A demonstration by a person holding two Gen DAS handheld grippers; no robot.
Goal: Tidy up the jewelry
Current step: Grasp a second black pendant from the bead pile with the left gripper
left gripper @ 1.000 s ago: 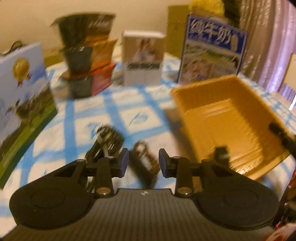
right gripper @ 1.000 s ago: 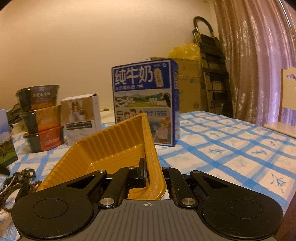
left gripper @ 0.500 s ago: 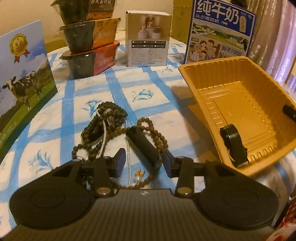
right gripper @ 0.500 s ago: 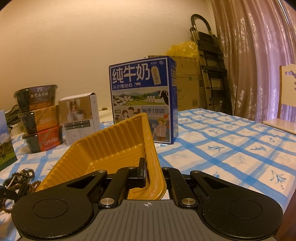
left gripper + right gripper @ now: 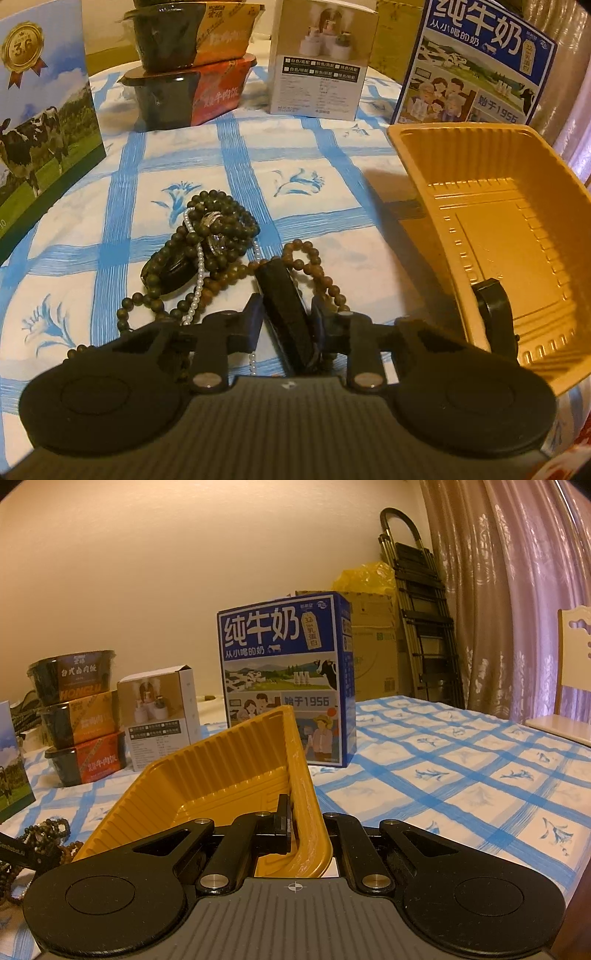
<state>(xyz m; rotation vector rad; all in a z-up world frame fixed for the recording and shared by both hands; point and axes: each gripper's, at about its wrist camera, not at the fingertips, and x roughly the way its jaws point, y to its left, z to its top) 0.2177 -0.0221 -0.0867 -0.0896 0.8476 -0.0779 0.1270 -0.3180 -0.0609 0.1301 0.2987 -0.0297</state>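
The left claw [image 5: 284, 319], its jaws just closing, pinched a black oblong piece [image 5: 282, 295] in the tangle of bead strands [image 5: 218, 236] on the bench [image 5: 314, 173], while the right claw [image 5: 306, 819] clamped the yellow tray [image 5: 221, 771] wall, tilting it.

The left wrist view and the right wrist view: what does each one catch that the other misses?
Only the left wrist view shows the pearl strand, the dark bracelet between the left gripper jaws, which have just been closing, and the tray's floor.

Only the right wrist view shows the folded ladder, curtain, chair, and the right gripper clamped on the tray wall.

Both show the yellow tray, milk carton, stacked bowls, white box and bead pile.
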